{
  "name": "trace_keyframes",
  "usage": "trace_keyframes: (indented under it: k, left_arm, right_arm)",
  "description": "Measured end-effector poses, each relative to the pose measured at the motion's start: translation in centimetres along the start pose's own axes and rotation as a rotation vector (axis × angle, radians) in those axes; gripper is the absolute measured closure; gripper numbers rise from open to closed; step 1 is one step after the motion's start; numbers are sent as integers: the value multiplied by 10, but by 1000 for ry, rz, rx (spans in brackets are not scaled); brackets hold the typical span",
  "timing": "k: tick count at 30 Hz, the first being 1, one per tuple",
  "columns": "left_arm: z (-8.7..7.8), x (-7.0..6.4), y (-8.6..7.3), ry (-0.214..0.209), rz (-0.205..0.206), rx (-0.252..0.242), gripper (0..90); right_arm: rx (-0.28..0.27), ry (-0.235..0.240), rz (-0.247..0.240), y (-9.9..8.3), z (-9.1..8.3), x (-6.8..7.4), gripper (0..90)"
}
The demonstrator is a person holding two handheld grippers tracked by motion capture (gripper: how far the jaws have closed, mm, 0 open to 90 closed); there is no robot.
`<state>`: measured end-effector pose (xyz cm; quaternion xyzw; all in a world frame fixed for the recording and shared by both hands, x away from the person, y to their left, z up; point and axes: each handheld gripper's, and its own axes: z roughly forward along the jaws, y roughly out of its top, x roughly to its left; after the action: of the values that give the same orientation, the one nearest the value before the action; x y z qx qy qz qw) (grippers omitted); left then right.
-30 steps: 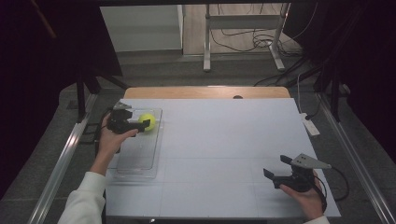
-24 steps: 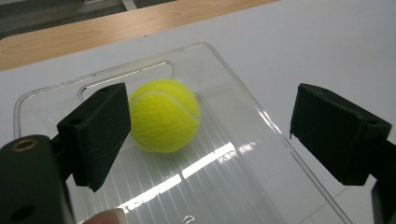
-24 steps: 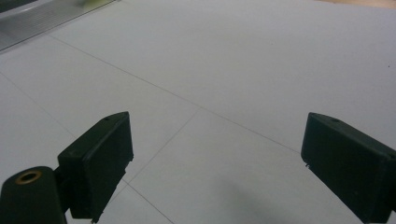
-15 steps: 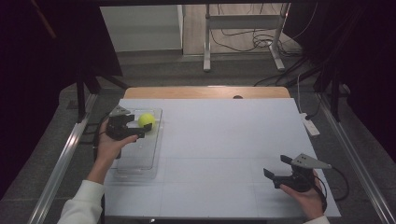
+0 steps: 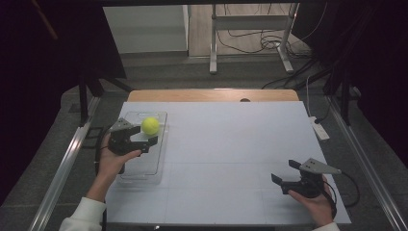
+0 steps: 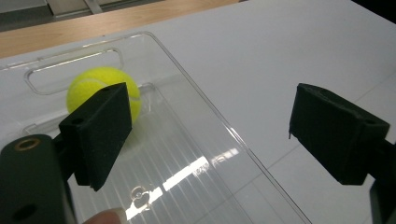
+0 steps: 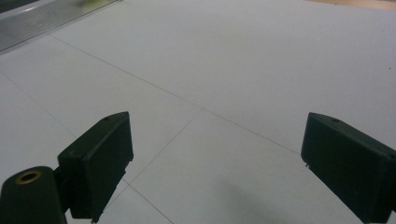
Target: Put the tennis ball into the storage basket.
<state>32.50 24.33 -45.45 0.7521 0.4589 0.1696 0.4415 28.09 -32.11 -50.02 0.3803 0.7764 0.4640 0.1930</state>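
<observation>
1. Nearest the camera in the high view, the person's two forearms come in from the bottom edge. A white sleeve (image 5: 82, 216) covers the left arm.
2. The right gripper (image 5: 287, 175) is held low over the near right part of the white table (image 5: 231, 144). Its jaws are spread wide with nothing between them. The right gripper view shows the same: two black jaws far apart, with bare white tabletop crossed by thin seam lines beyond them.
3. A black cable (image 5: 349, 187) trails from the right gripper toward the table's right edge.
4. Farther in, on the left side of the table, lies a clear plastic tray (image 5: 144, 166), long and shallow, with a cut-out handle slot at its far end.
5. The left gripper (image 5: 144, 139) is held over the tray's far half. Its jaws are released and wide apart, gripping nothing. In the left gripper view, one jaw stands over the tray floor and the other beyond the tray's long rim, over the table.
6. A yellow-green tennis ball (image 5: 150, 126) rests inside the tray at its far end, near the handle slot. In the left gripper view the ball (image 6: 100, 88) sits just behind the left-hand jaw, partly hidden by it; contact between them cannot be told.
7. Beyond the white surface, a strip of wooden tabletop (image 5: 211, 95) shows at the far edge.
8. A white power strip (image 5: 320, 129) lies at the far right edge.
</observation>
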Motion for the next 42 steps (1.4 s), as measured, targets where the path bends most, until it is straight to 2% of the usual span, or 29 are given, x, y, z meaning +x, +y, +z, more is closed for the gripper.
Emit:
trace_keyframes:
  k: [13, 20, 28, 37, 42]
  left_arm:
    - [-12, -17, -16, -61, 1, -31, 141]
    - [-17, -27, -29, -86, 21, -46, 142]
    - [-23, -38, -44, -103, 19, -60, 144]
    - [-26, -52, -59, -117, 36, -50, 143]
    - [-26, -55, -64, -114, 40, -42, 143]
  right_arm:
    - [-1, 1, 0, 0, 0, 0, 92]
    - [-4, 4, 2, 0, 0, 0, 92]
    - [-2, 3, 2, 0, 0, 0, 92]
    - [-7, 6, 2, 0, 0, 0, 92]
    - [-9, 8, 1, 1, -1, 0, 92]
